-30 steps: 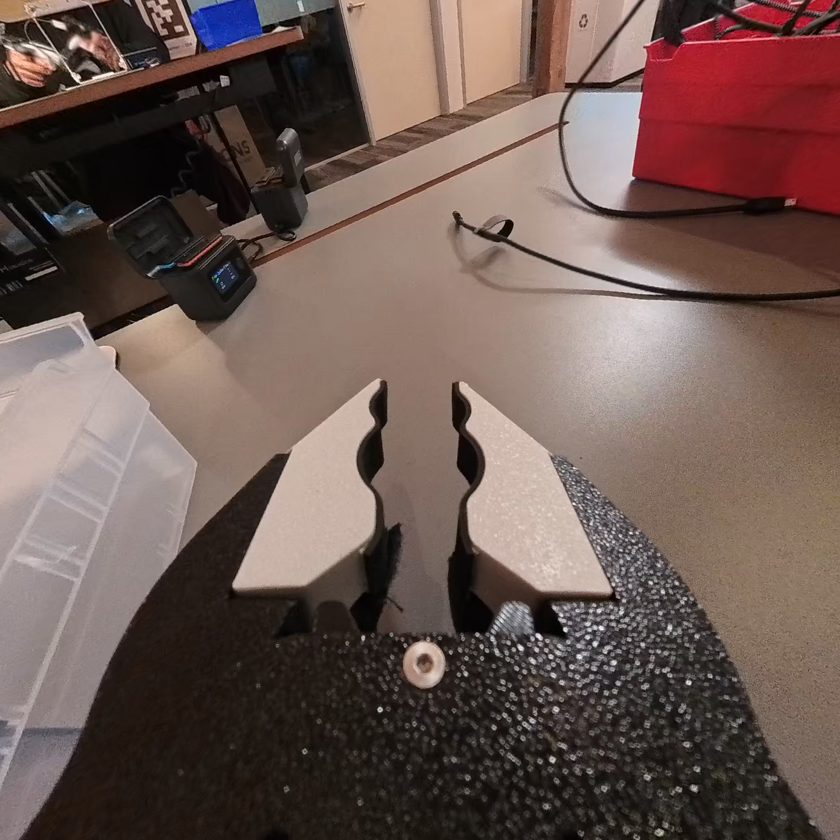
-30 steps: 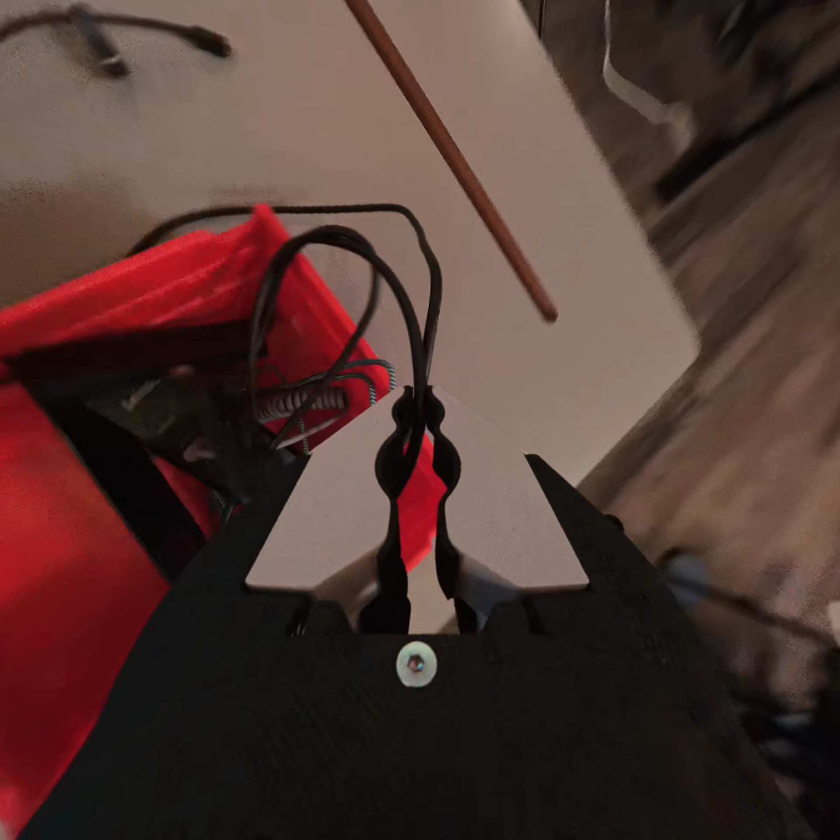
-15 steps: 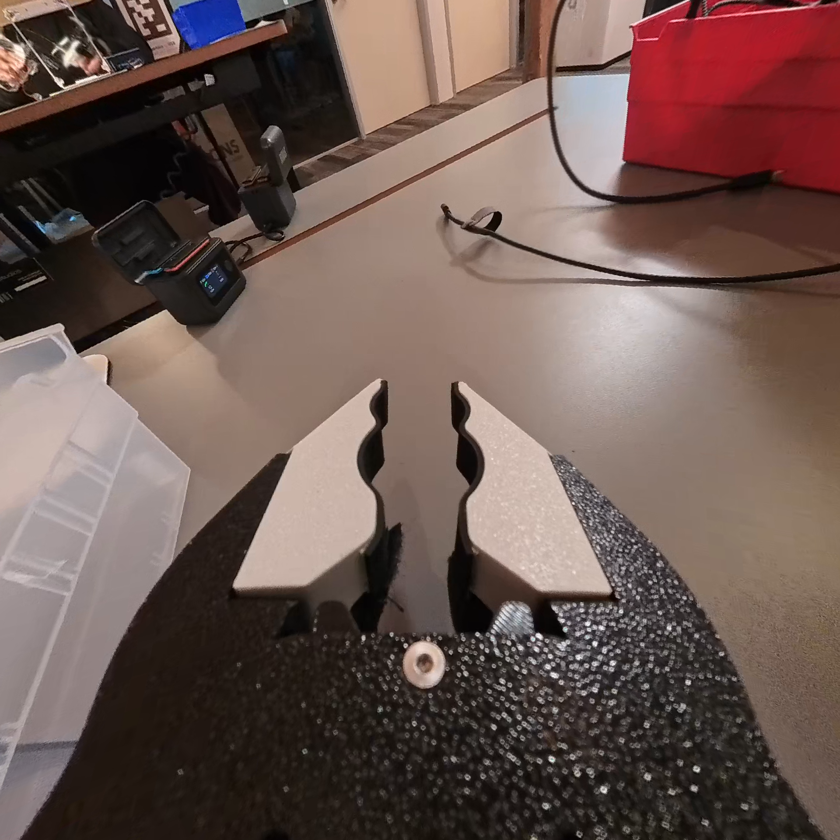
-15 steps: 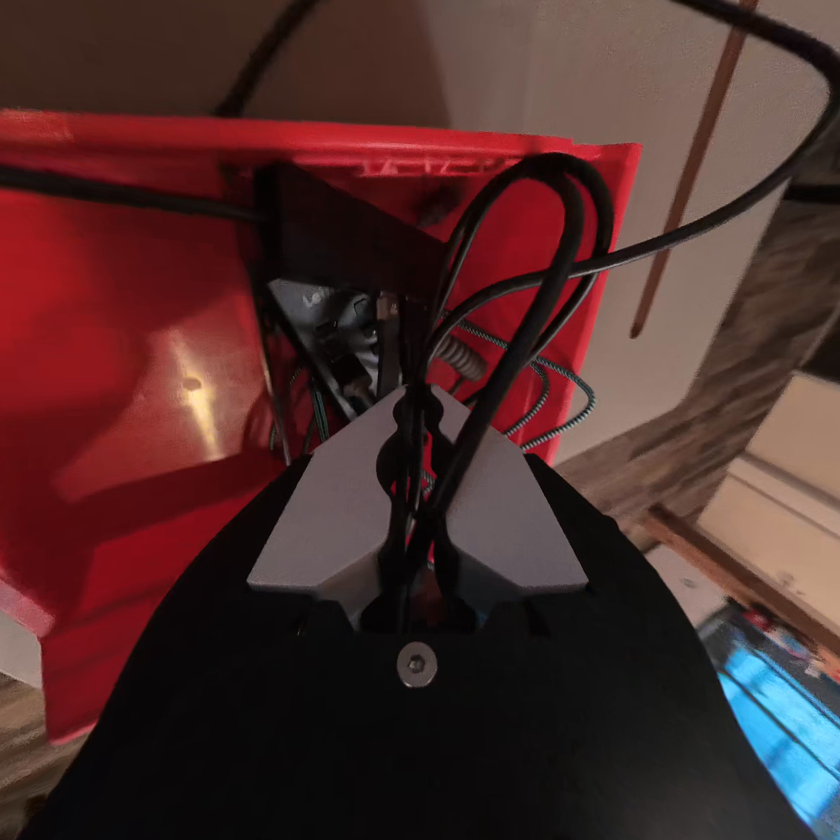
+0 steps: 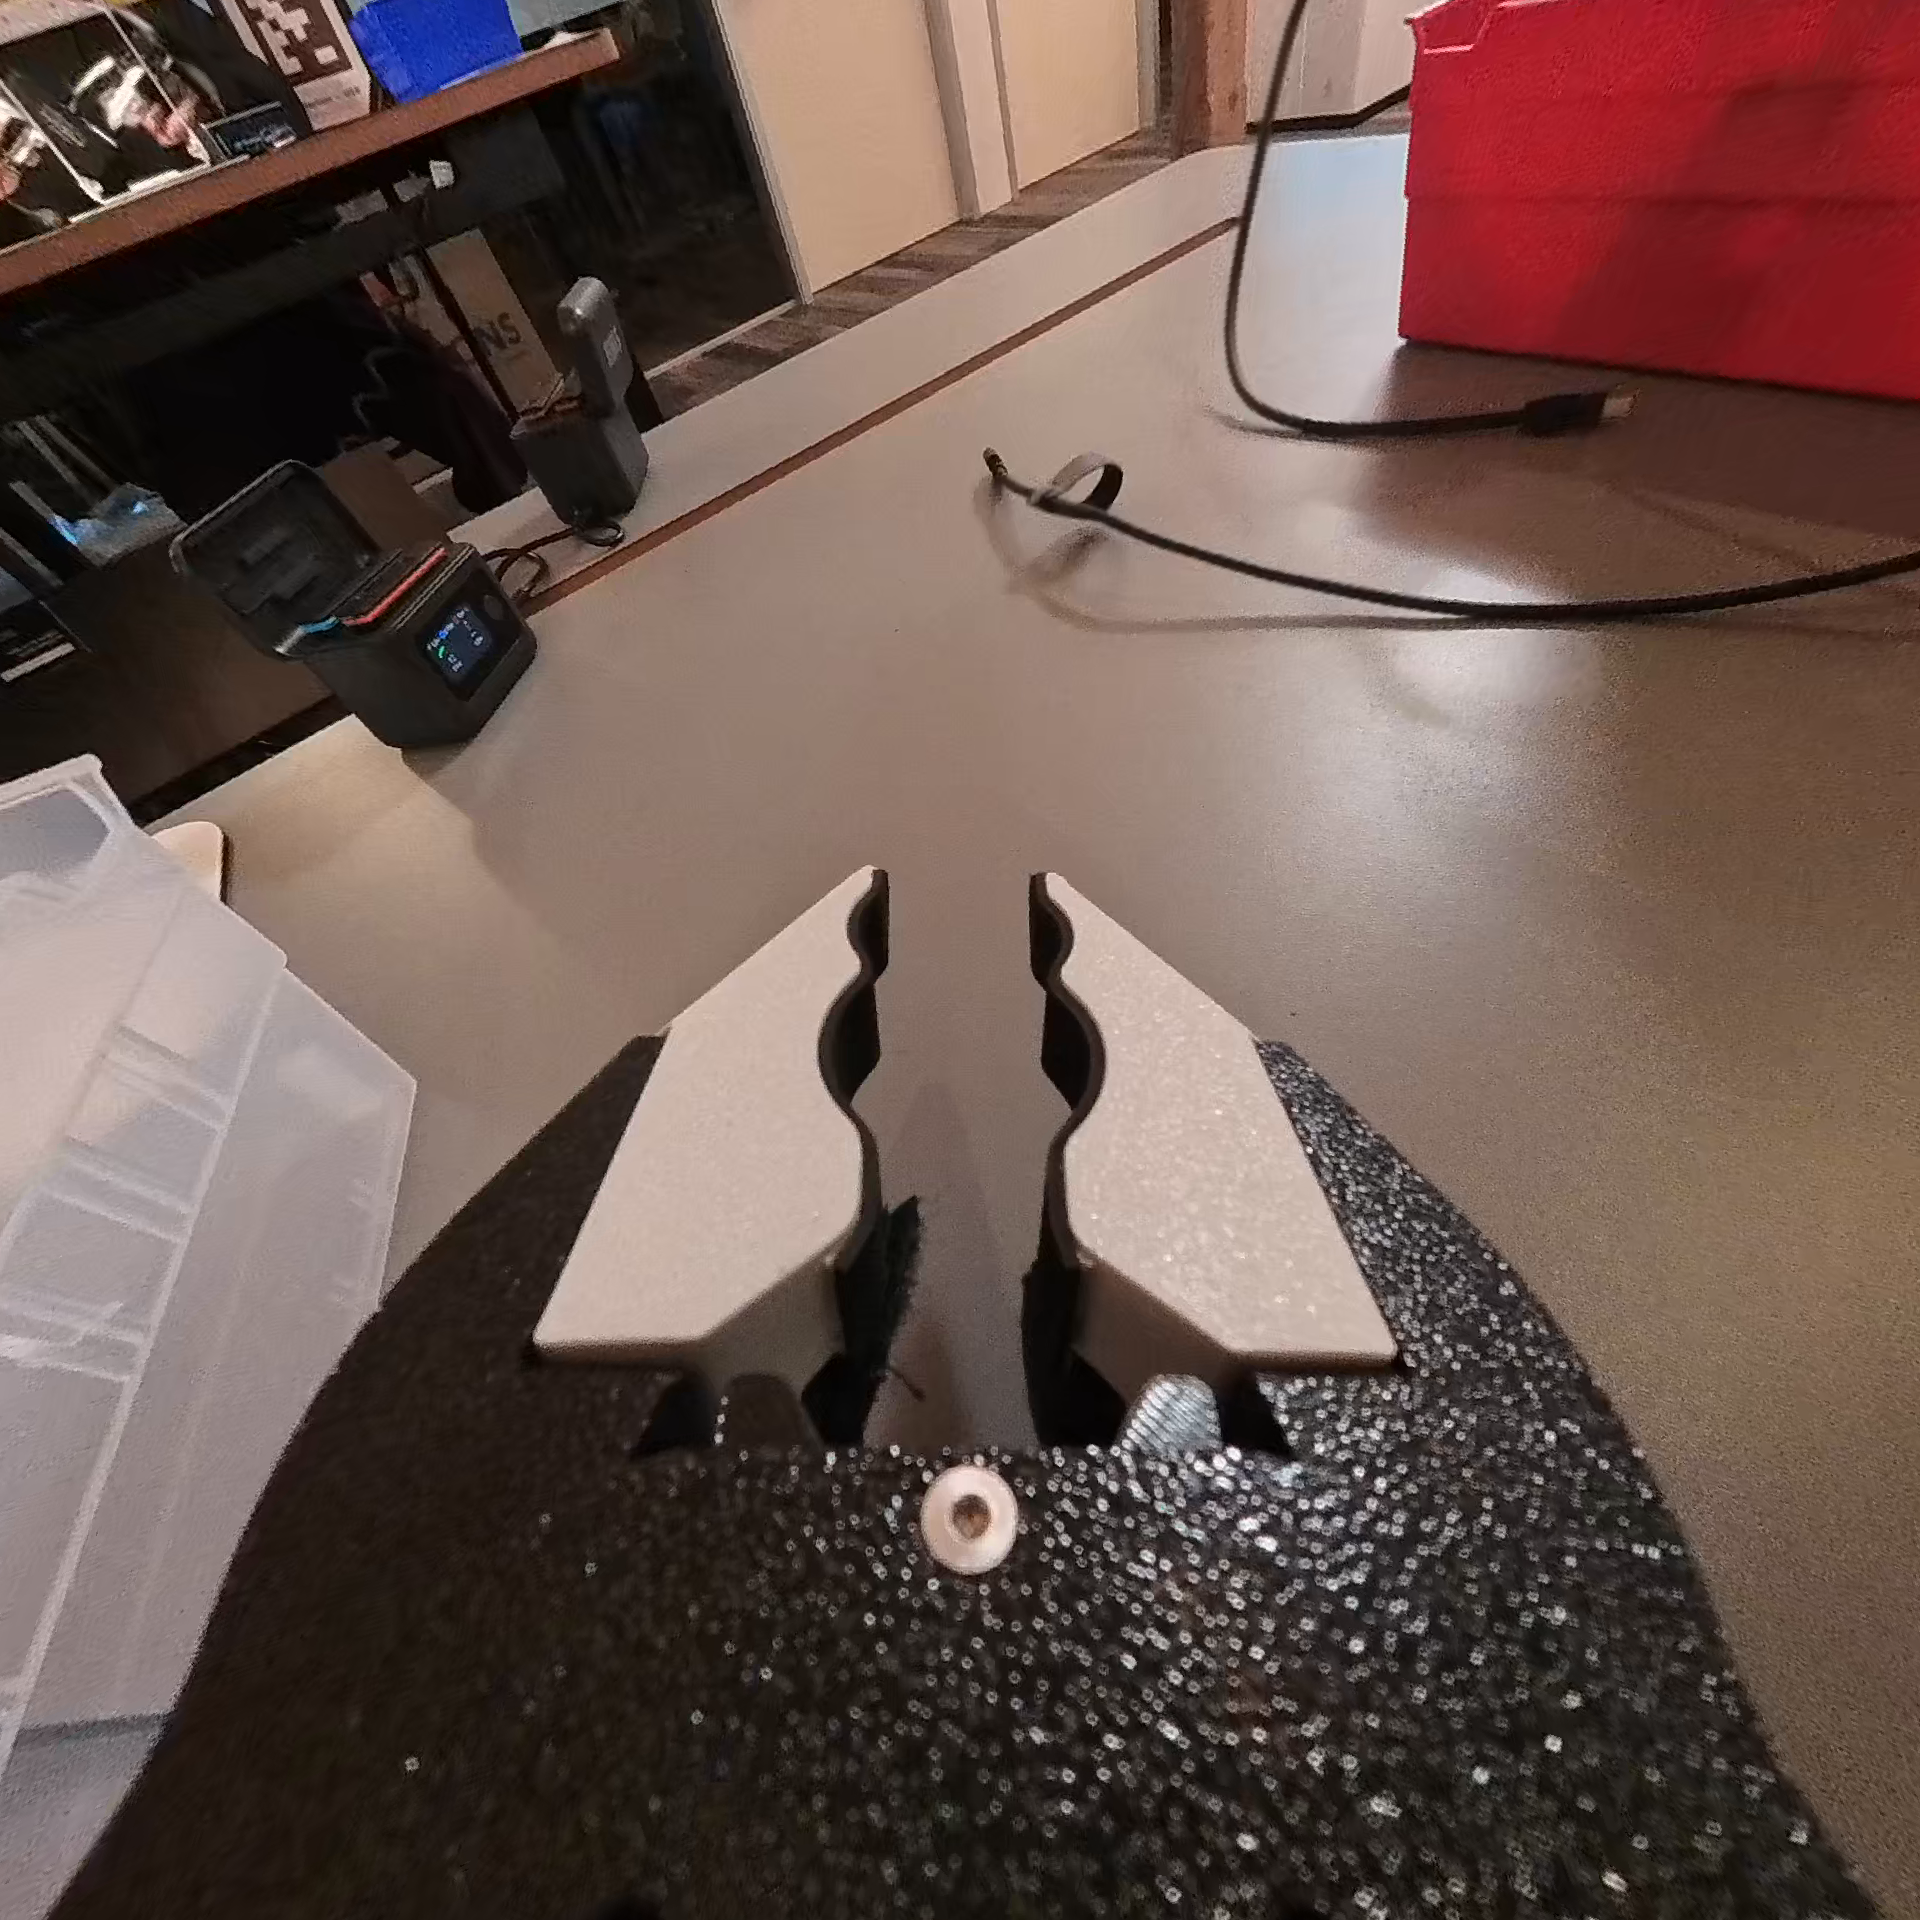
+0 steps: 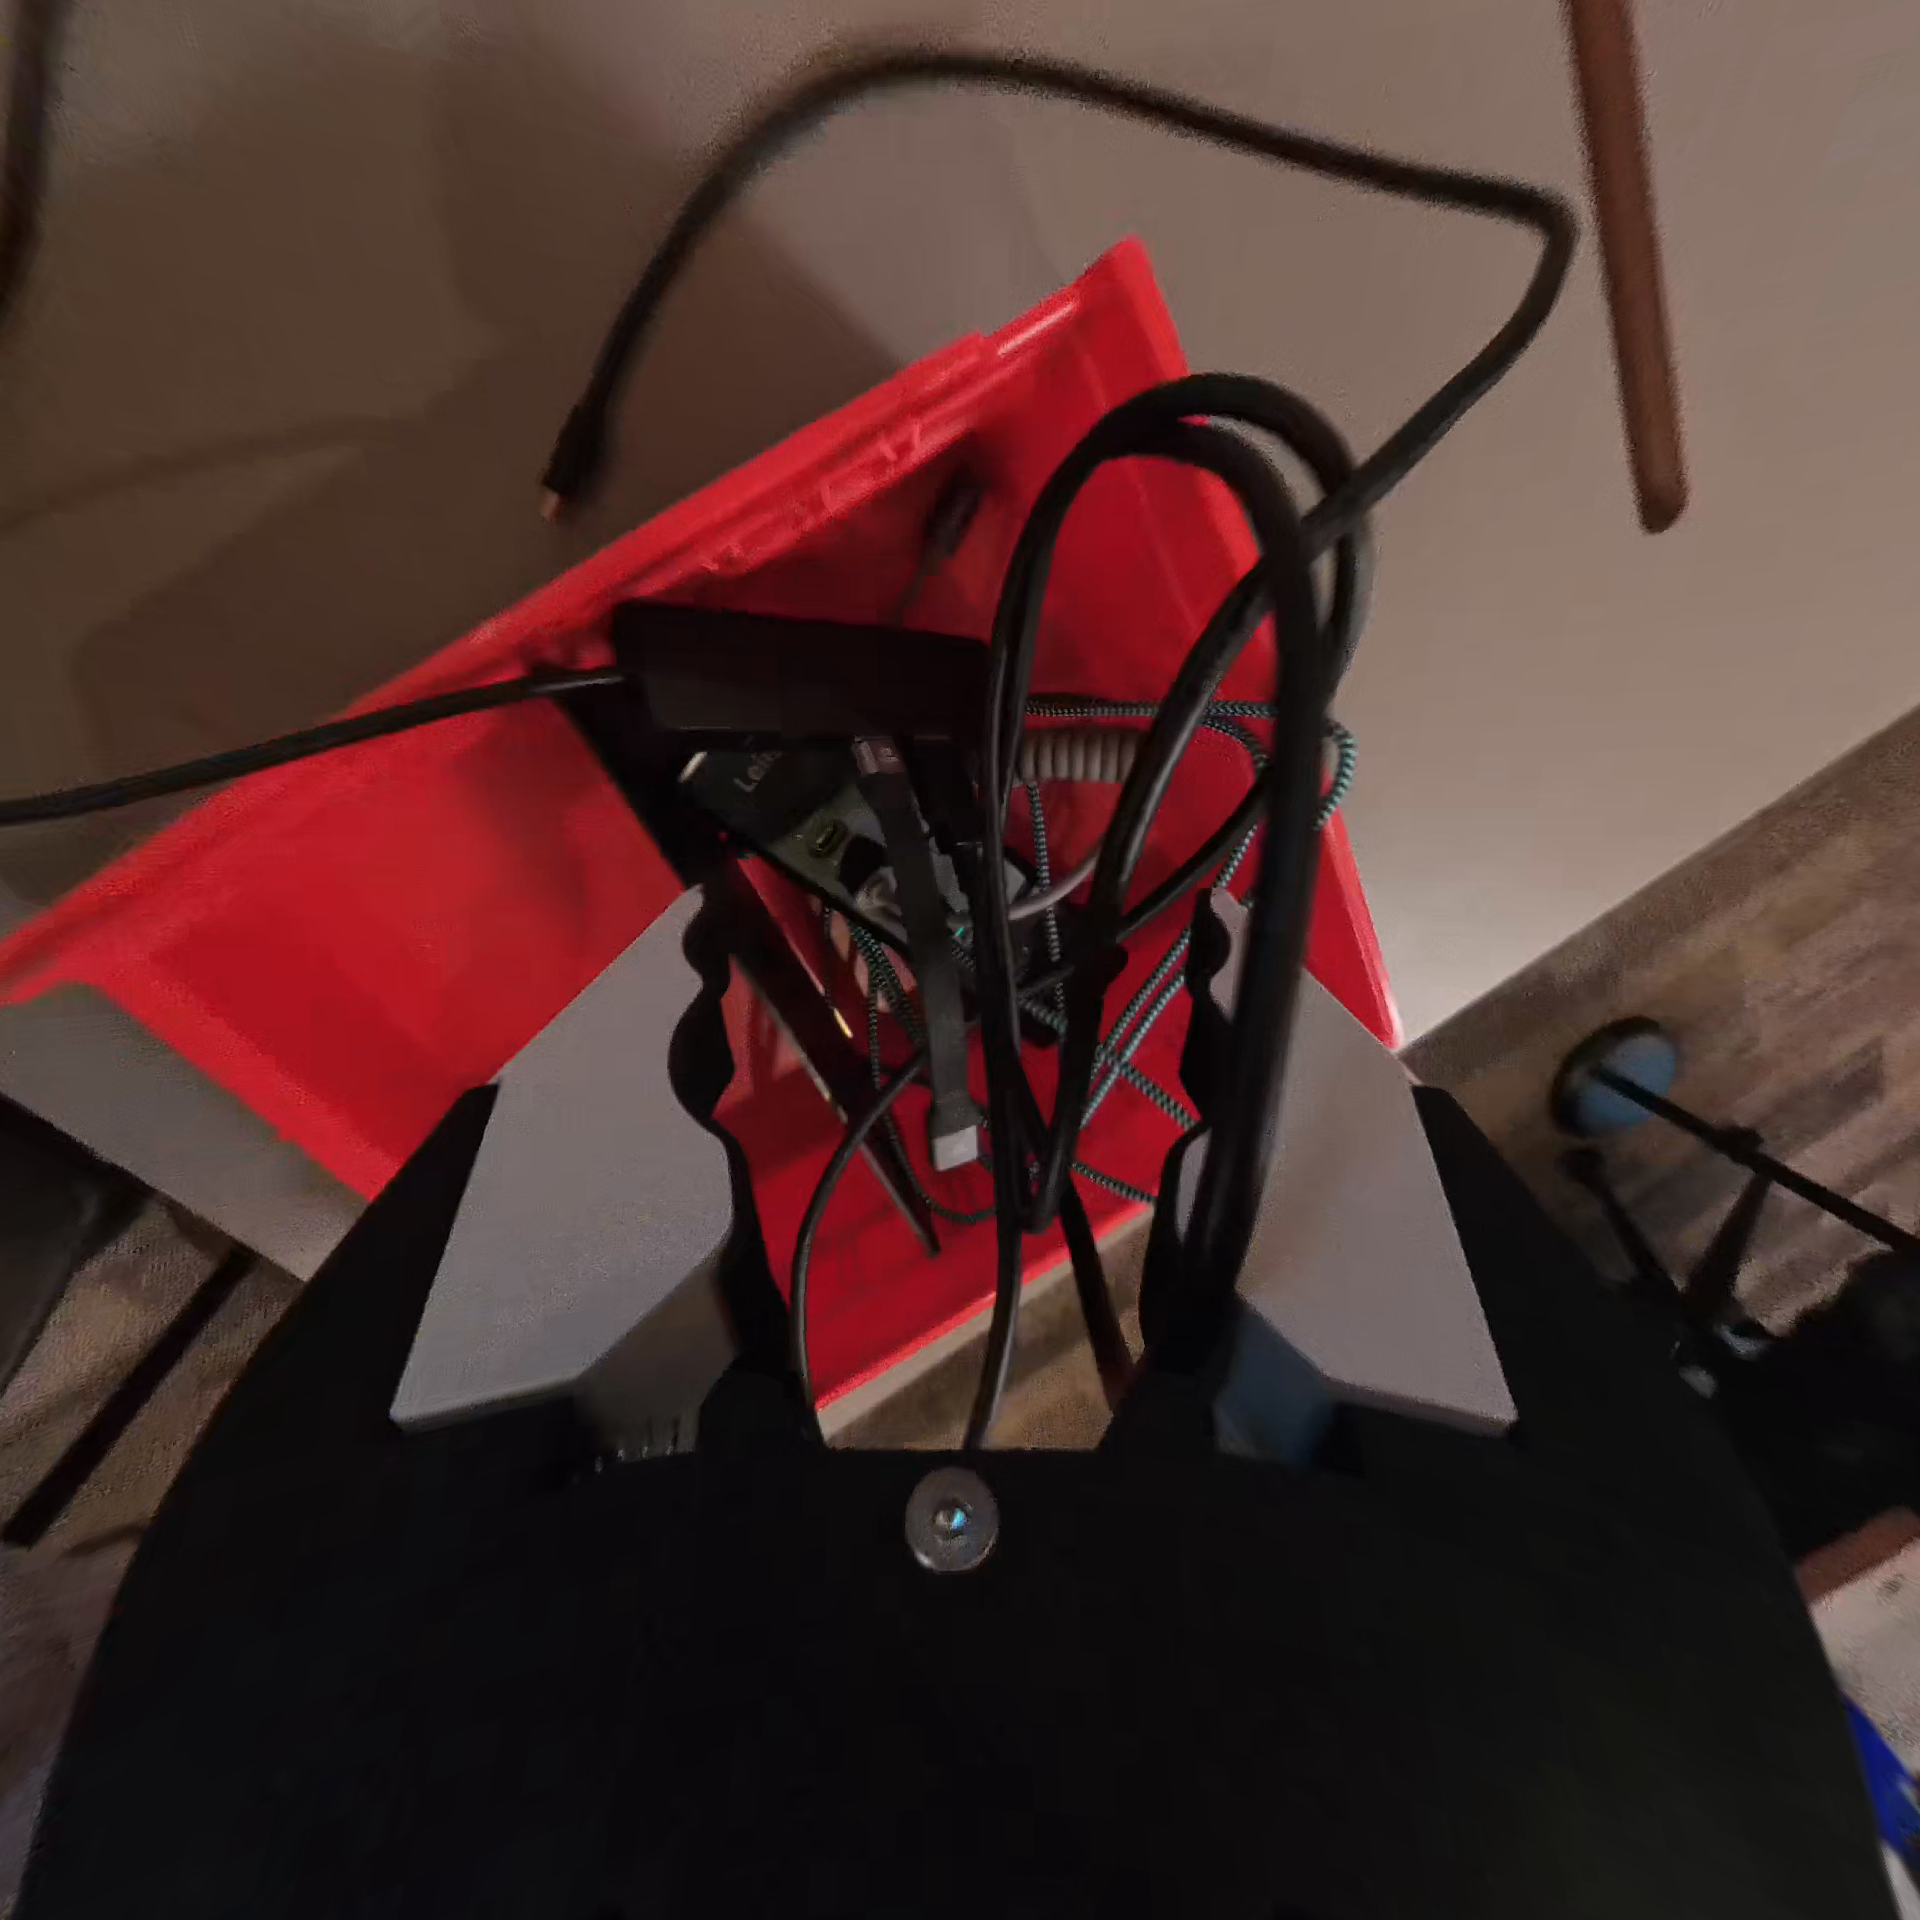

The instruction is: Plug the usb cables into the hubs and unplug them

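Note:
My right gripper [image 6: 956,914] is open wide above a red bin [image 6: 416,883]. A looped black cable [image 6: 1288,665] hangs between its jaws and lies against the right finger [image 6: 1340,1195]. In the bin are a black hub [image 6: 790,675], a flat cable with a silver plug [image 6: 951,1143] and several braided cables. My left gripper [image 5: 958,894] is partly open and empty, low over the grey table [image 5: 1351,935]. Far ahead of it lie a black cable with a USB plug [image 5: 1569,407] and a thin cable with a strap [image 5: 1081,483]. The red bin [image 5: 1662,187] stands at the back right.
A clear plastic box [image 5: 156,1091] is close on the left of my left gripper. A black charging case [image 5: 416,644] and a small dark device [image 5: 592,416] stand at the table's far left edge. In the right wrist view the bin sits near the table's edge, with floor [image 6: 1662,935] beyond. My hands' fingertips stand some 45 cm from each other. The black hub [image 6: 790,675] lies around 6 cm away from my right fingertips.
My right gripper was shut on the looped black cable and has opened over the red bin; the loop now hangs loose. My left gripper has barely moved.

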Motion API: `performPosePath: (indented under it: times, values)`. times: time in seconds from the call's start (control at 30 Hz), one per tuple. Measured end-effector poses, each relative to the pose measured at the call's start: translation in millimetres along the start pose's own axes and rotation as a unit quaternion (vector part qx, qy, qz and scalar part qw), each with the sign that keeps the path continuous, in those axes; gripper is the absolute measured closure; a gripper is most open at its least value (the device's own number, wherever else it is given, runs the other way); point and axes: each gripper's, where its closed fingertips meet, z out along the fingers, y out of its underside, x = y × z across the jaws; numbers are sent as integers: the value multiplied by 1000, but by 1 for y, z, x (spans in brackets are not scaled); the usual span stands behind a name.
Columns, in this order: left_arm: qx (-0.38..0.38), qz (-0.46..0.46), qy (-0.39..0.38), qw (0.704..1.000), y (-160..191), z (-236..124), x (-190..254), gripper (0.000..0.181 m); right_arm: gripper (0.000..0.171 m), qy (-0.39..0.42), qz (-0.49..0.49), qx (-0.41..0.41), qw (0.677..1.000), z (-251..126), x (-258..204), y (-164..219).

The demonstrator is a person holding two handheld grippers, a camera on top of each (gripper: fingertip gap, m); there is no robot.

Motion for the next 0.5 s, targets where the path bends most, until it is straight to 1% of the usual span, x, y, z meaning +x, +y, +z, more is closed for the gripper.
performPosePath:
  times: [0.1,0.17,0.23,0.3,0.37,0.43,0.5]
  values:
    - [-1,-2,6,1000,0,0,1,156,83,26,10,67,997,-37,-5,2]
    - [-2,-3,8,1000,0,1,1,156,87,54,10,94,994,-54,-6,8]
    - [-1,-4,11,1000,0,1,2,156,99,101,0,95,990,-65,0,15]
    - [-2,-4,12,1000,1,1,2,156,109,135,-29,68,988,-63,4,21]
    - [-2,-3,12,1000,1,1,2,157,109,154,-55,8,987,-54,9,29]
    - [-3,-2,12,1000,1,1,2,157,112,185,-86,-60,977,-47,23,37]
    - [-2,-2,13,1000,1,1,2,157,109,216,-105,-92,966,-46,37,35]
